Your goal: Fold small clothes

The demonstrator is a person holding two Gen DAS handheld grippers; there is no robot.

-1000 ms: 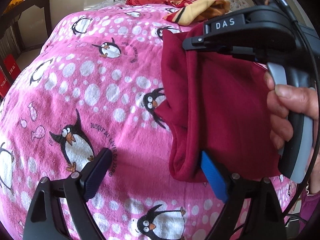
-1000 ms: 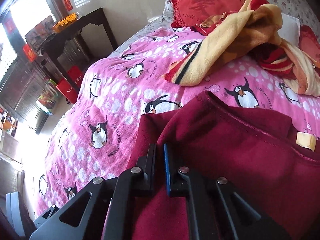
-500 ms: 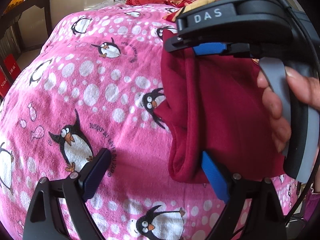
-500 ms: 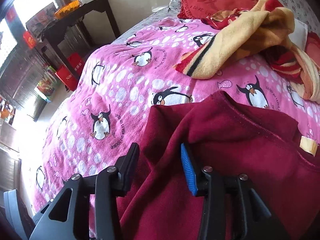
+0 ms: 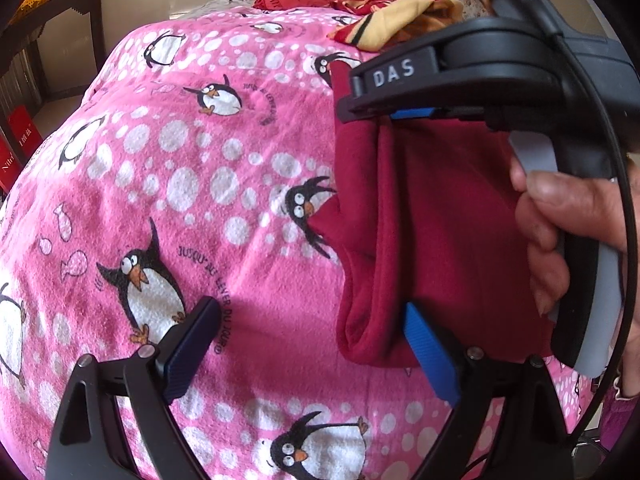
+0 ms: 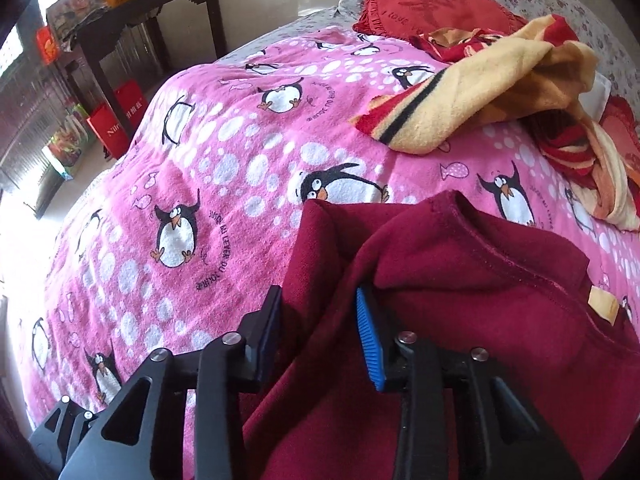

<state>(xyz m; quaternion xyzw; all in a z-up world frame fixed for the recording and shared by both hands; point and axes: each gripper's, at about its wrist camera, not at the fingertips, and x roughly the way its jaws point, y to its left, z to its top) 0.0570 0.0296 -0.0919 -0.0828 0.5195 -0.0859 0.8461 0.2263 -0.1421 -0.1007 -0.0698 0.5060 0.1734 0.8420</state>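
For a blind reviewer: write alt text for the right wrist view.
The right gripper is open, its two fingers straddling a raised fold of a dark red garment that lies on a pink penguin-print bedspread. Beyond it lie a crumpled yellow and red cloth and a red heart-shaped cushion.

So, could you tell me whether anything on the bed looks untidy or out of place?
Yes: a yellow and red striped blanket lies crumpled in a heap near the red heart-shaped cushion, not folded. The dark red fleece garment is only half folded, its edges bunched.
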